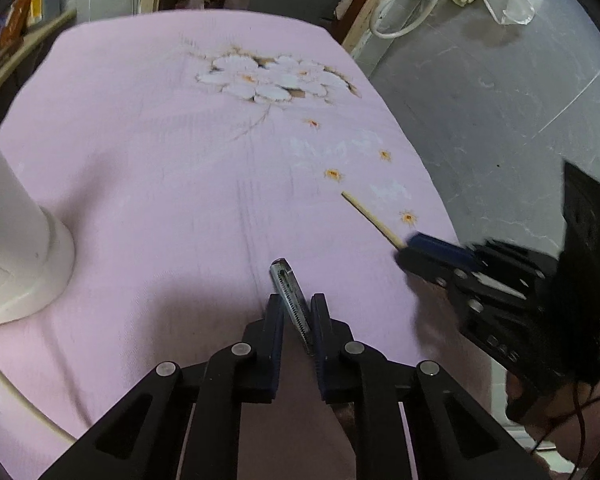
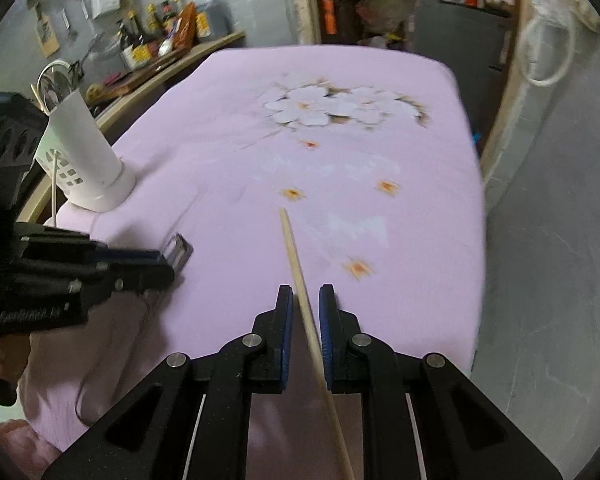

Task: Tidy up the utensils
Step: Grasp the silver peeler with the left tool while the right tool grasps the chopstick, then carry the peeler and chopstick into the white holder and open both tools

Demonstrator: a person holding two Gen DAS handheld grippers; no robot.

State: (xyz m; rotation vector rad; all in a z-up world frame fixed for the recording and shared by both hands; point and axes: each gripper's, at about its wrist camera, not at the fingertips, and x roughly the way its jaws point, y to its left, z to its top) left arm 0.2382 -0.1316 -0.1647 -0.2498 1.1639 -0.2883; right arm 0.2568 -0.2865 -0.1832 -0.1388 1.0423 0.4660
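Left tongs [image 1: 296,306]: clamped on metal utensil handle [image 1: 290,296].
Right tongs [image 2: 305,300]: clamped on wooden chopstick [image 2: 300,276].
Holder: white utensil holder [image 2: 86,152], far left on bench [image 2: 220,120].

A matt pink cloth [image 1: 140,180] with printed flowers, a pale wooden chopstick [image 2: 300,276], and a glossy white plastic holder [image 2: 88,148].

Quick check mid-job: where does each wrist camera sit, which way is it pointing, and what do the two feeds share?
Left wrist view: on the left gripper, looking across the pink flowered tablecloth; its fingers flank a ridged metal utensil handle; right gripper enters at right.
Right wrist view: on the right gripper, same direction; pale wooden chopstick between its fingers; left gripper at left.
Shared: tablecloth, white utensil holder, chopstick, metal handle.
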